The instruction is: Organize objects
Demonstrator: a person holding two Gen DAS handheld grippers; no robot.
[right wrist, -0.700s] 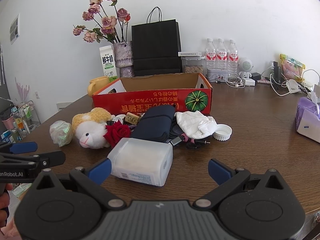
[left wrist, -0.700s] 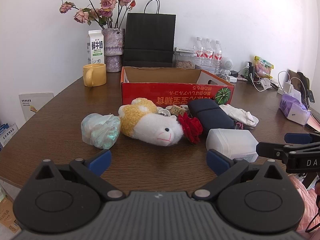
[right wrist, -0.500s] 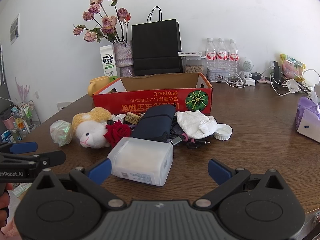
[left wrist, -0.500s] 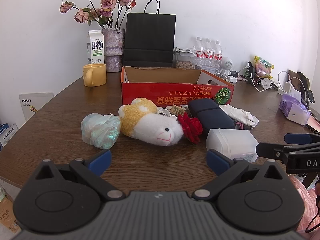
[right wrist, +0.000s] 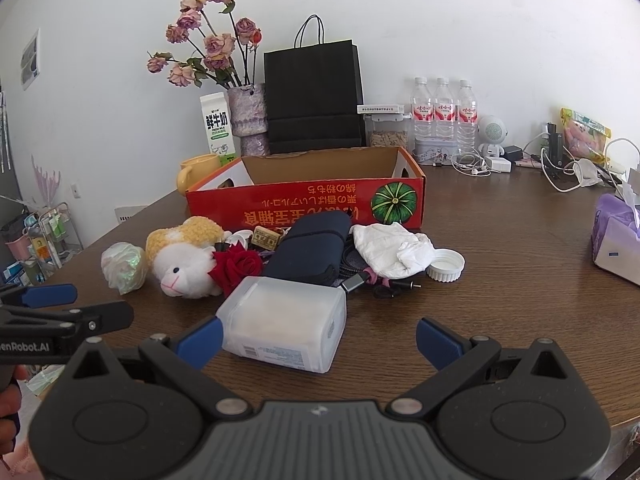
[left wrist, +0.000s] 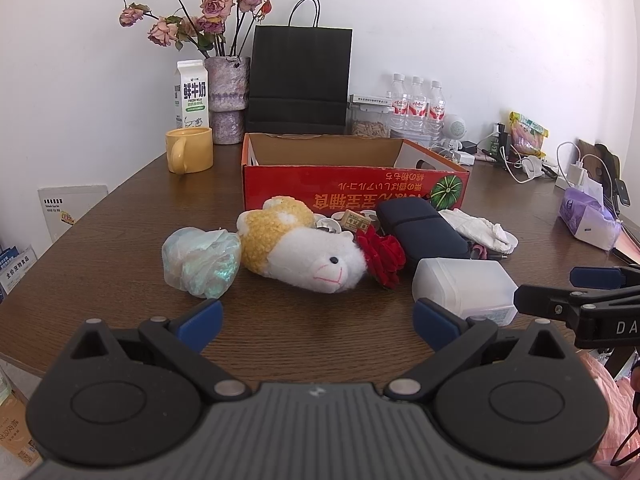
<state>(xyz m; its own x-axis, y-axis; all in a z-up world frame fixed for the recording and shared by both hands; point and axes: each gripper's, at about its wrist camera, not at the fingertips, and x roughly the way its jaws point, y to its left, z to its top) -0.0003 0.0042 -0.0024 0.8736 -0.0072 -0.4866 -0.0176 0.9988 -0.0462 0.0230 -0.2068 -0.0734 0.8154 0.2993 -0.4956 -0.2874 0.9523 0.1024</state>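
Showing white bottle cap (right wrist: 445,265) beside white cloth (right wrist: 392,249), right wrist only

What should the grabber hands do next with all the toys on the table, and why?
Probably ease the right gripper forward around the frosted plastic box. Both grippers are open and hold nothing, that box lies nearest the right fingers, and the red cardboard box behind the pile looks empty.
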